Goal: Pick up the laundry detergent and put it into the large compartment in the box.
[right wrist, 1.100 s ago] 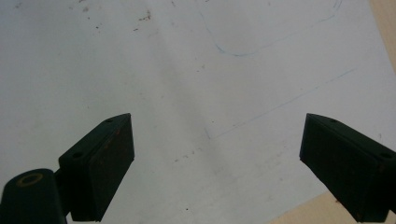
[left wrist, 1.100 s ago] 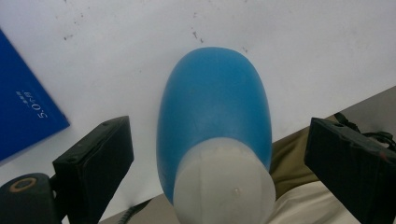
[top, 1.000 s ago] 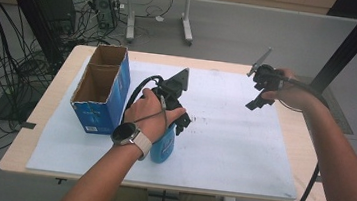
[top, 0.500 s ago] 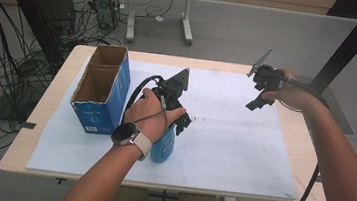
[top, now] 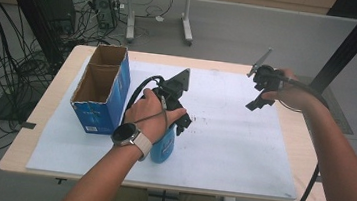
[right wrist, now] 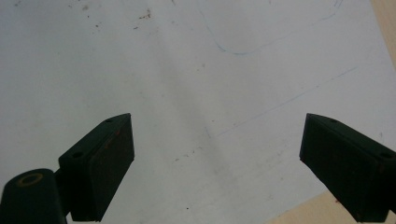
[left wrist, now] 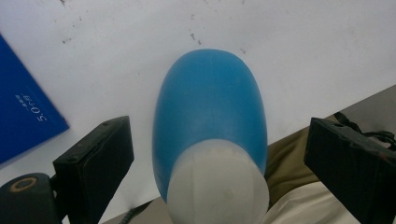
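Observation:
A blue bottle (left wrist: pixel 210 112) with a white cap (left wrist: pixel 218 186) stands on the white sheet (top: pixel 233 136) near the table's front edge. My left gripper (left wrist: pixel 217 126) hangs over it, open, one jaw on each side of the bottle and neither touching it. From above, the left gripper (top: pixel 180 123) and the hand cover the top of the bottle (top: pixel 164 149). My right gripper (right wrist: pixel 215 119) is open with nothing between its jaws, looking down at the bare sheet. It is held above the far right part of the table as the right gripper (top: pixel 260 96).
An open blue cardboard box (top: pixel 101 90) stands on the sheet just left of the bottle. The wooden table edge (top: pixel 312 145) borders the sheet. A black cable (top: pixel 139 94) loops from the left gripper. Desks and cables lie on the floor beyond.

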`<control>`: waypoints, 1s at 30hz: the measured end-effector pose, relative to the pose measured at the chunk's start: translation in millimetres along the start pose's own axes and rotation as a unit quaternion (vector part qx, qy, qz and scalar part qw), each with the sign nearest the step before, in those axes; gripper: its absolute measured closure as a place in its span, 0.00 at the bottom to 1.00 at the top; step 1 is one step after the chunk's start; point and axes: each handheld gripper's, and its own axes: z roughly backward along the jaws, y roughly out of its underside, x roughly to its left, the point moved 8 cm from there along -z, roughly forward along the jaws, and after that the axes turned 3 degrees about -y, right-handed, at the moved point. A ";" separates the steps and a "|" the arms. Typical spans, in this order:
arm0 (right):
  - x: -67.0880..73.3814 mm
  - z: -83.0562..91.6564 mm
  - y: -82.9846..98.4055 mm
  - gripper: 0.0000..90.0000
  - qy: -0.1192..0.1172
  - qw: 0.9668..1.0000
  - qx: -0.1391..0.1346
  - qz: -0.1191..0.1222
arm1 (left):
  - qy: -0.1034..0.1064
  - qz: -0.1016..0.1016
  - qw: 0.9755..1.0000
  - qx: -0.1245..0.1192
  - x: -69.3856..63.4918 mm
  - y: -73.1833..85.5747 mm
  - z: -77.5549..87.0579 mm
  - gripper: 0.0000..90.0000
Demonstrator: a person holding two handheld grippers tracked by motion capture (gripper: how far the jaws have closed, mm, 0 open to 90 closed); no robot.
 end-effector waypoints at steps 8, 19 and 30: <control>0.5 -0.5 -0.2 0.11 0.000 1.000 0.001 0.000 | -0.001 -0.001 1.000 -0.001 0.3 0.2 0.0 0.10; 0.6 -0.5 0.3 0.11 -0.001 1.000 0.000 0.000 | -0.002 -0.005 1.000 0.001 -0.3 0.0 -0.8 0.10; 1.0 -0.8 1.7 0.11 -0.002 1.000 -0.001 -0.001 | -0.005 -0.005 1.000 0.002 -0.6 -0.1 -4.7 0.10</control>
